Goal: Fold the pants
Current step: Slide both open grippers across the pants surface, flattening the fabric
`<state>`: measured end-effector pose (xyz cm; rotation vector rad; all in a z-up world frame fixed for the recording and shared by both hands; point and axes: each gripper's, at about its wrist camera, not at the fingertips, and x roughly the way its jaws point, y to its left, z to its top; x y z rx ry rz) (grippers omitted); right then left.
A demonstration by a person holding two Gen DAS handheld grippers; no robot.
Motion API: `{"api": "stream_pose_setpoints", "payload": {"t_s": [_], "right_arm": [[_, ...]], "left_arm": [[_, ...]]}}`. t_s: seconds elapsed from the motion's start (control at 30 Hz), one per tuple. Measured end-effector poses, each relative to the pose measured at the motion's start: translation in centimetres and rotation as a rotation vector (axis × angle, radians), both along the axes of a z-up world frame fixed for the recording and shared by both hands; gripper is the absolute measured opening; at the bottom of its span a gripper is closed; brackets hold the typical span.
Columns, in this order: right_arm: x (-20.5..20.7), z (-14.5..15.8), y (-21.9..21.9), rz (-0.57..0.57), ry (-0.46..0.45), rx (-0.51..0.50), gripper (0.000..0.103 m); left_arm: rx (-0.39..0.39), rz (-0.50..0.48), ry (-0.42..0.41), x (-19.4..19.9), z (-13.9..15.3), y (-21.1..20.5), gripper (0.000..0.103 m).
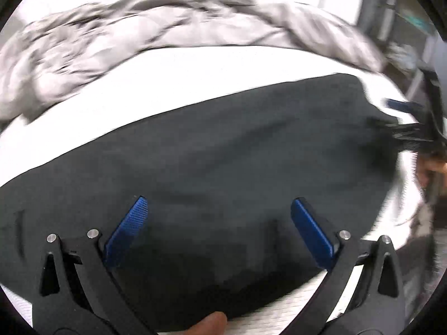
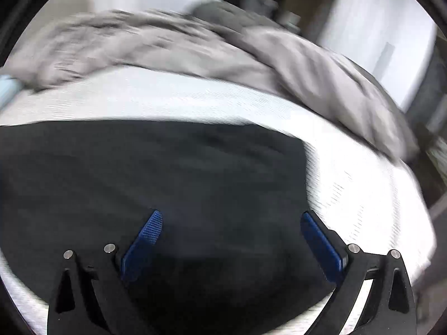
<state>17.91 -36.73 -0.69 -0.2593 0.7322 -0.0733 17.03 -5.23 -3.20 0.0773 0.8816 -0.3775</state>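
Blue pads (image 1: 127,229) on your left gripper (image 1: 218,209) stand spread wide, nothing between them, hovering over the dark pants (image 1: 223,150). Those pants lie flat across the white bed sheet (image 1: 173,75), a broad folded band. Your right gripper (image 2: 232,223) is spread too, empty, above the pants' right end (image 2: 156,167); from the left view it sits at that far edge (image 1: 402,122). Beyond, a rumpled grey blanket (image 2: 167,44) is heaped up, all a bit blurred.

The pants (image 1: 223,150) lie flat on the bed sheet (image 1: 195,75). Behind them, a blanket (image 1: 139,28) is bunched up across the bed.
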Motion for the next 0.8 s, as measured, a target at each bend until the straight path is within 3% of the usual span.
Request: {"api": "stream_pose_setpoints", "payload": {"t_s": [0.07, 0.13, 0.2, 0.23, 0.3, 0.43, 0.57, 0.63, 0.7, 0.8], "right_arm": [[0.1, -0.4, 3.7, 0.144, 0.044, 0.093, 0.101], [0.5, -2.1, 7.1, 0.272, 0.133, 0.161, 0.101], [0.5, -4.1, 9.3, 0.340, 0.206, 0.111, 0.100], [0.0, -5.2, 9.8, 0.357, 0.220, 0.033, 0.100], [-0.7, -5.5, 8.4, 0.366, 0.218, 0.016, 0.100], [-2.0, -4.8, -0.6, 0.118, 0.152, -0.102, 0.100], [-3.0, -4.4, -9.8, -0.152, 0.121, -0.051, 0.102], [-3.7, -3.9, -12.5, -0.190, 0.118, 0.062, 0.103], [-3.5, -3.5, -13.0, -0.221, 0.113, 0.072, 0.102], [-5.7, -1.4, -11.9, -0.188, 0.013, 0.121, 0.102]], "left_arm": [[0.007, -0.096, 0.053, -0.1, -1.2, -2.5, 0.102], [0.067, -0.132, 0.094, 0.1, -3.2, -4.0, 0.103], [0.089, -0.143, 0.112, 0.3, -4.3, -3.5, 0.103], [0.081, -0.144, 0.112, 0.2, -4.3, -3.1, 0.103], [0.067, -0.126, 0.114, -0.1, -4.0, -1.3, 0.103], [0.063, -0.053, 0.116, -1.0, -4.1, 2.7, 0.103], [0.051, -0.017, 0.121, -1.6, -4.1, 4.8, 0.103], [0.068, -0.008, 0.116, -1.9, -3.7, 5.4, 0.103], [0.073, 0.006, 0.092, -2.0, -2.6, 5.4, 0.103], [0.014, 0.009, 0.027, -2.4, -0.5, 5.2, 0.102]]}}
